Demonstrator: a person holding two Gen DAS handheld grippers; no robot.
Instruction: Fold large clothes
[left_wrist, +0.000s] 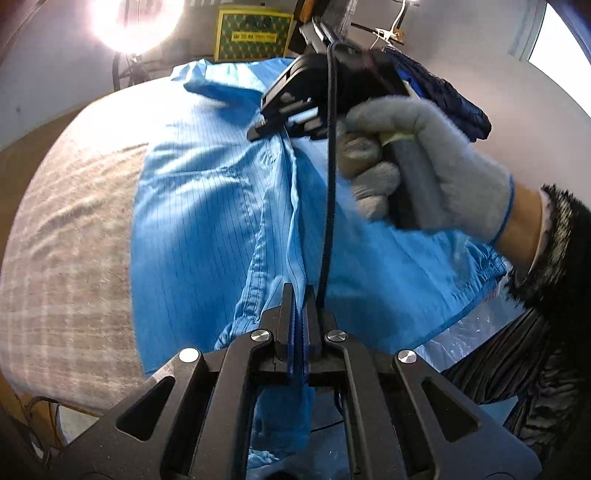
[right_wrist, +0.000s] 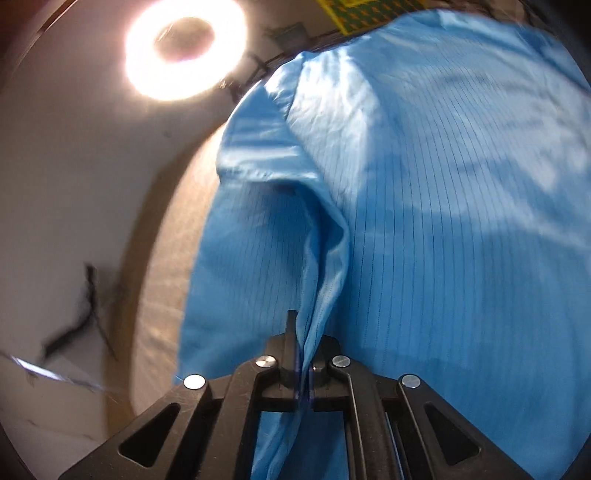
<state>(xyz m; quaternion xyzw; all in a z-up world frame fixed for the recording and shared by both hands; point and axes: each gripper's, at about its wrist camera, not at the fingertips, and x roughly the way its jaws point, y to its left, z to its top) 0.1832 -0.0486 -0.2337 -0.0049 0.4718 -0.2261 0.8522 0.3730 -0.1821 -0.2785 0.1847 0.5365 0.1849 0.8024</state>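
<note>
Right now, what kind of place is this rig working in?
Probably a home room or small studio set up for recording. A ring light shines against a plain wall, the blue garment lies on a checked cloth-covered surface, and a yellow-green box stands behind.

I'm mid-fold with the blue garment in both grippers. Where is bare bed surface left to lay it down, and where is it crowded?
The free patch is the checked bed cover, bordered by the blue garment on its right and the wooden edge at far left. To the right it is crowded: the gloved hand with the right gripper, its cable, dark cloth behind.
</note>
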